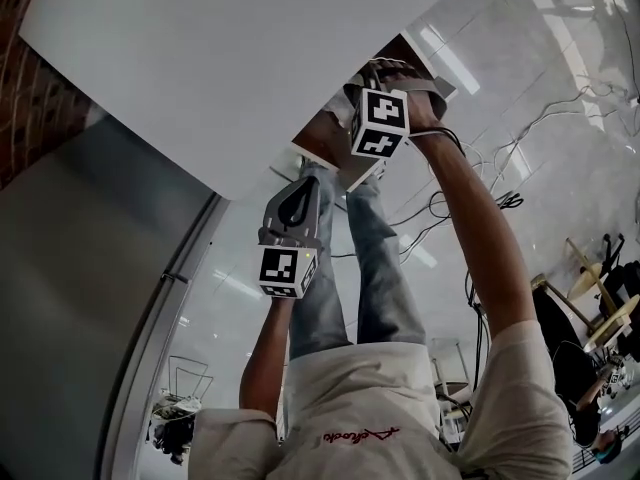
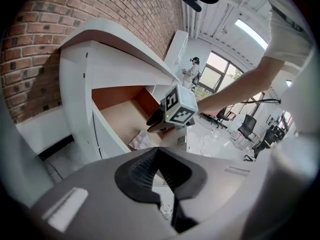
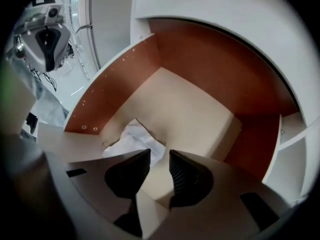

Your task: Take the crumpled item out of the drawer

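The white cabinet's drawer [image 3: 190, 109] stands pulled out, with a beige floor and red-brown walls. A crumpled white paper [image 3: 131, 140] lies in its near left corner, and the crumpled paper [image 2: 142, 140] also shows in the left gripper view. My right gripper [image 3: 160, 159] hangs inside the drawer just right of the paper, its jaws slightly apart with nothing between them. In the head view its marker cube [image 1: 380, 123] sits at the drawer's mouth. My left gripper [image 2: 156, 150] is held back outside the drawer, shut and empty.
The cabinet's white top [image 1: 230, 48] spreads over the drawer. A brick wall [image 2: 45, 44] stands behind it and a grey panel [image 1: 80, 268] beside it. Cables [image 1: 500, 168] trail over the glossy floor, with chairs [image 2: 247, 129] farther off.
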Demonstrator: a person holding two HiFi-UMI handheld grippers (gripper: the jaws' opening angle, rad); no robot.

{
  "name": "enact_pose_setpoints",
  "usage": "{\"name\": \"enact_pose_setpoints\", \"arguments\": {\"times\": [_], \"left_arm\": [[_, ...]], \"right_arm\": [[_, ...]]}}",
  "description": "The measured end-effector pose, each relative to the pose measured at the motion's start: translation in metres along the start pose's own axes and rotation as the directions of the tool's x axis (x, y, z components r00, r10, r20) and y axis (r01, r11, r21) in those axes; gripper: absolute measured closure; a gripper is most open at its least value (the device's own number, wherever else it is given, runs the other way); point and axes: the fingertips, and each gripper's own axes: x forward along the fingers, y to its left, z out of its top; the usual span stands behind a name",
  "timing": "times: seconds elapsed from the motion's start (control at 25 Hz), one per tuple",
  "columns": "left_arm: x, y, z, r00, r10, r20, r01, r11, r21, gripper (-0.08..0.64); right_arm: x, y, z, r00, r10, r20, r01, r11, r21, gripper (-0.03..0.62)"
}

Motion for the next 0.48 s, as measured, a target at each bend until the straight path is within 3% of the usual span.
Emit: {"name": "enact_pose_setpoints", "arguments": {"times": [0.16,0.48], "left_arm": [[-0.001,0.000,0.002,1.000,0.000,-0.003,0.000,1.000,-0.001,0.551],[0.002,0.005,0.003,1.000,0.003,-0.006,-0.003,1.000,-0.007,0.551]], "right_arm": [[0.013,-0.006,0.003,1.000,0.003,-0.022,-0.003,1.000,0.001,0.491],[0.034,-0.009,-0.012,0.996,0.042,-0.081,-0.034,0.995,0.091,0.492]]}}
